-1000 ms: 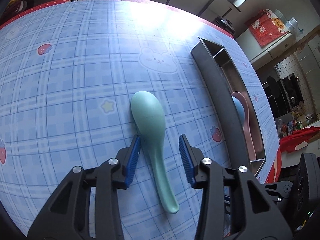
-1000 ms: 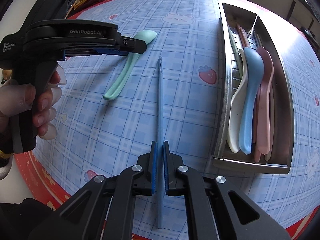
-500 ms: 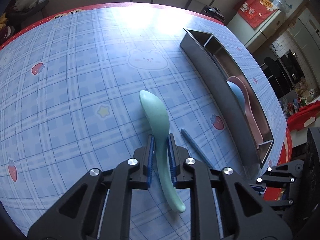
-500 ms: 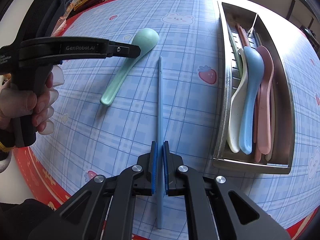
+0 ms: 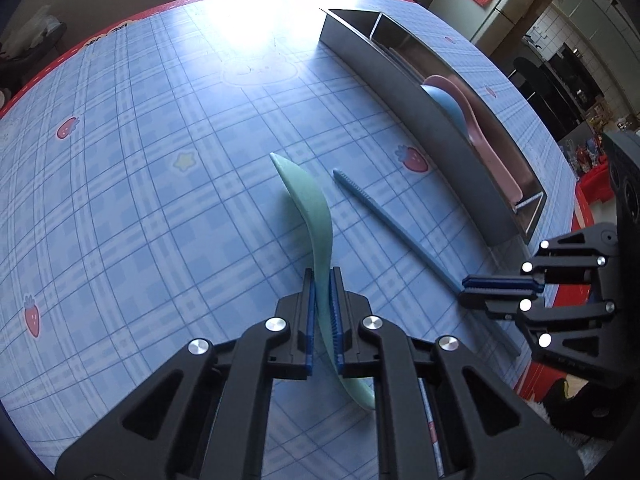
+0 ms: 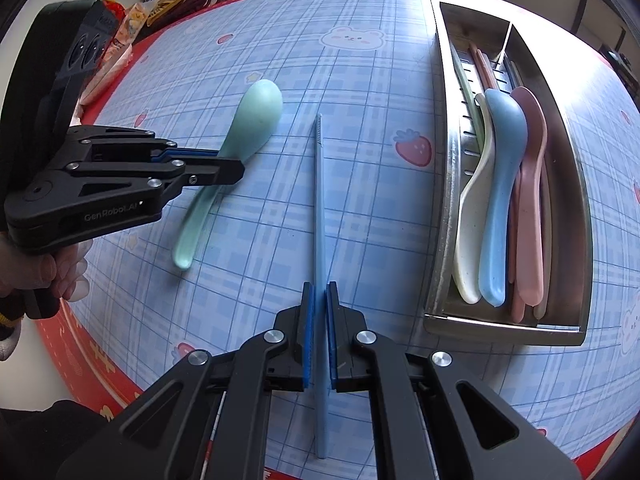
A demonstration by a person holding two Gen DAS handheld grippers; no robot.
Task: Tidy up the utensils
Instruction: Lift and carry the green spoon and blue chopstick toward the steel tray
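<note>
Two claws: both clenched
Left gripper (image 5: 322, 280): pinching green spoon (image 5: 310, 204) by its handle, bowl tipped on edge
Right gripper (image 6: 319, 294): clamped on blue chopstick (image 6: 319, 208), flat on table (image 6: 360, 220)
Tray (image 6: 440, 216): right of chopstick, holding spoons

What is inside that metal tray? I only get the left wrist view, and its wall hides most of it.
Observer: Three spoons lie side by side in the metal tray: white spoon, blue spoon, pink spoon.
Operator: Anything under them?
Observer: Yes, chopsticks lying lengthwise beneath.
Operator: What is the other gripper pinching?
Observer: The right gripper is shut on the blue chopstick, which lies flat on the tablecloth.
</note>
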